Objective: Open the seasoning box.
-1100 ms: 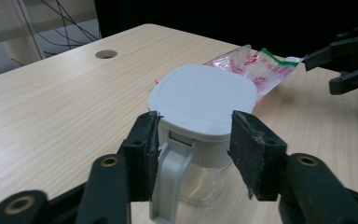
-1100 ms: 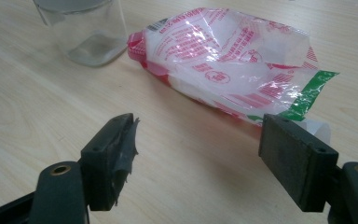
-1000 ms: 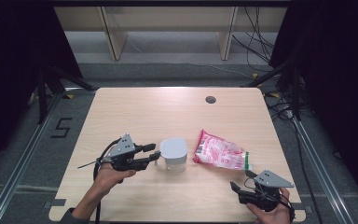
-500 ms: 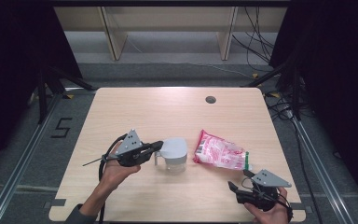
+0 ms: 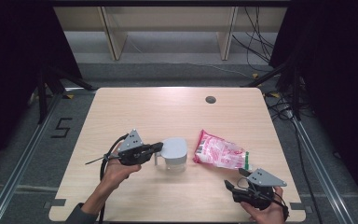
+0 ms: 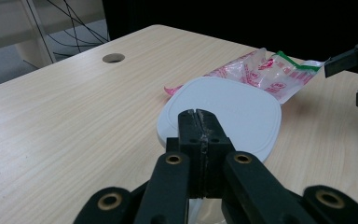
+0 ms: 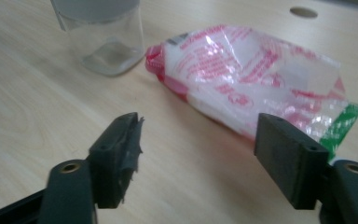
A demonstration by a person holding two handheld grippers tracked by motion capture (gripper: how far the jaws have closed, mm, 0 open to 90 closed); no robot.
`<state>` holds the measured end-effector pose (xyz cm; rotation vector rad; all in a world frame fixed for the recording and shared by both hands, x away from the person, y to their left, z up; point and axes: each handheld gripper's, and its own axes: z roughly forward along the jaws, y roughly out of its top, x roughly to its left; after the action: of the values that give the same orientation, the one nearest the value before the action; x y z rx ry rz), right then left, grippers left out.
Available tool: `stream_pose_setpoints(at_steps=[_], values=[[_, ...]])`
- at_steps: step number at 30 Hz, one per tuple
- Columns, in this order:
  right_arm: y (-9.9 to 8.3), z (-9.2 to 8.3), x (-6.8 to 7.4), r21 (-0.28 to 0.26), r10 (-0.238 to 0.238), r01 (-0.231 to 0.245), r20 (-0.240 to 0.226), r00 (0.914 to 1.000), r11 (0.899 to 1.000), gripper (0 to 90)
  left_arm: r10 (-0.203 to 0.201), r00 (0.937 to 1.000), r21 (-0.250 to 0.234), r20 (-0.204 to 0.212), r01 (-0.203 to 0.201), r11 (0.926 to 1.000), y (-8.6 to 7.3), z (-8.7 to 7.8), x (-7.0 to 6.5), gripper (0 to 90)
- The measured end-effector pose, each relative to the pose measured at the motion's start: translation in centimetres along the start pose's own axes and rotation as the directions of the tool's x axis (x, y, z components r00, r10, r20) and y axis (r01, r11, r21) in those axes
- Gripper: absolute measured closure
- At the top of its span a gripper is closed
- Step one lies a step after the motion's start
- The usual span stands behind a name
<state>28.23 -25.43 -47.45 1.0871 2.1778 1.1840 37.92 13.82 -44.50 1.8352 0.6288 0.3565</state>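
left tool (image 5: 157,148) — clenched, tips at the jar (image 5: 174,154) handle, lower centre | right tool (image 7: 196,140) — released, jaws just narrowing, nothing between, near snack bag (image 5: 221,152) | surface (image 5: 168,112)

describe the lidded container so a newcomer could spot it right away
On the light wooden table, look near the front edge, about midway across. There stands a small clear container with a pale rounded-square lid, just left of the pink-and-white plastic bag. It is the one upright, see-through thing; the left gripper meets its handle side.
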Motion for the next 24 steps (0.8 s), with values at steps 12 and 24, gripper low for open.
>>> stream_pose_setpoints(at_steps=[12,24], values=[[4.0,3.9,2.5,-0.102,-0.165,0.162,-0.032,0.9857,0.982,57.8,-0.015,0.9996,-0.022,0.022,0.016,0.9996,-0.3,-0.1,0.3,87.9],[6.5,7.0,3.4,-0.115,-0.205,0.196,-0.077,0.9756,0.974,86.0,-0.035,0.9994,-0.015,-0.001,0.035,0.9993,-0.5,-0.4,0.5,87.7]])
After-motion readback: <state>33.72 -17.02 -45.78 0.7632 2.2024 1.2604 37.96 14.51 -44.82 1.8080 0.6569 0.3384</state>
